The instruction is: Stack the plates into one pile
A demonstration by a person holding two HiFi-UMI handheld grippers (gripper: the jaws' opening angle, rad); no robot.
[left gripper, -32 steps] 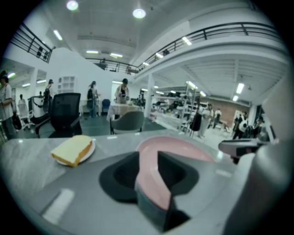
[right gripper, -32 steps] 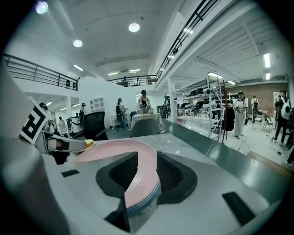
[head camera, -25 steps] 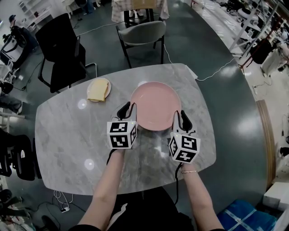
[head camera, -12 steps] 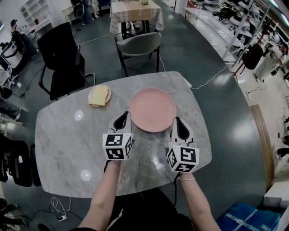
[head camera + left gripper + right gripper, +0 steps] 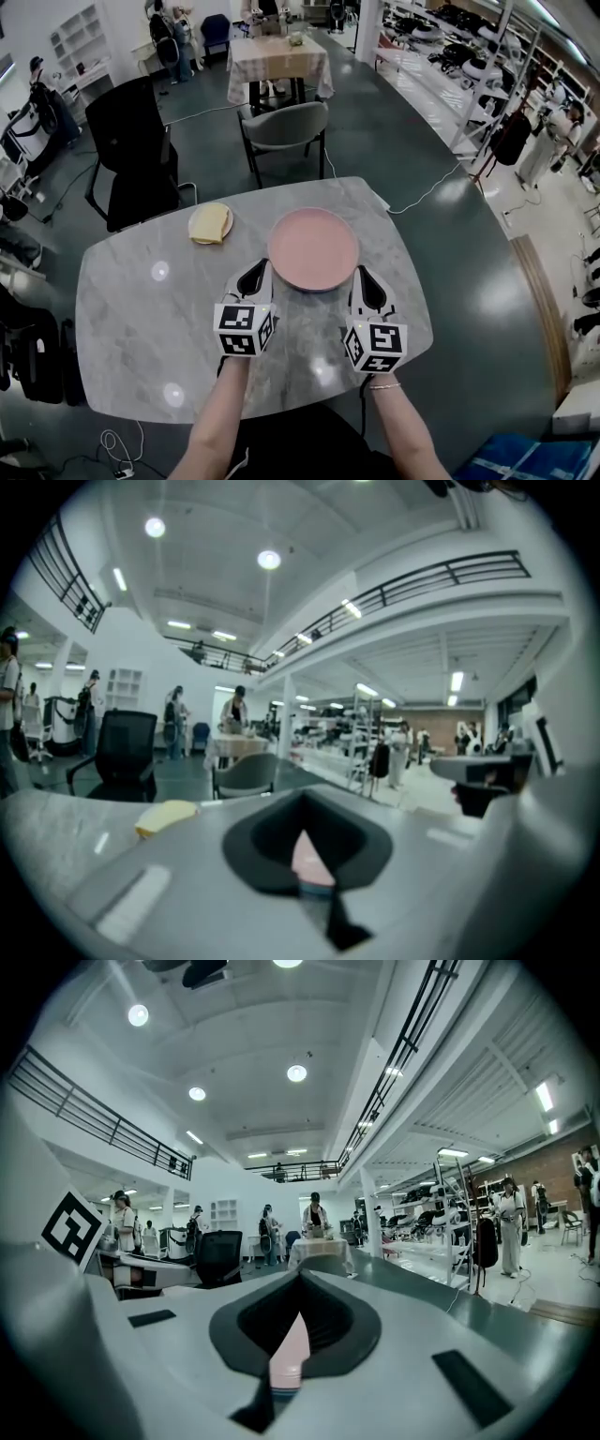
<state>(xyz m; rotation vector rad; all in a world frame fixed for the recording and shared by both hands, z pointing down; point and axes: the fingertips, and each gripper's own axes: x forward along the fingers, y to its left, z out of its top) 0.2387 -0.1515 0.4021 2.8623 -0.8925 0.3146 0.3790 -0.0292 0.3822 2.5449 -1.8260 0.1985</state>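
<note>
- Plates number two: one large pink plate [image 5: 312, 246] and one small yellow plate [image 5: 211, 223], both on the one marble table [image 5: 150, 328].
- Grippers number two, each topped by one marker cube.
- Chairs at the far edge number two: a black chair [image 5: 131, 141] and a grey chair [image 5: 281, 127].
- Pink plate sits right of the table's centre, face up and level. It is round, so it has no long axis.
- Yellow plate lies to the left of the pink one and farther from the person, well apart from it, not stacked.
- Left gripper [image 5: 261, 265] points away from the person, nearly level. Its jaws are clamped together on the near-left rim of the pink plate, and a thin pink sliver stands upright between them in the left gripper view.
- Right gripper [image 5: 362, 272] points the same way, its jaws likewise pinched on the near-right rim, with the same pink sliver between them.
- Pink plate spans the gap between the two grippers. Whether it is clear of the tabletop cannot be told.
</note>
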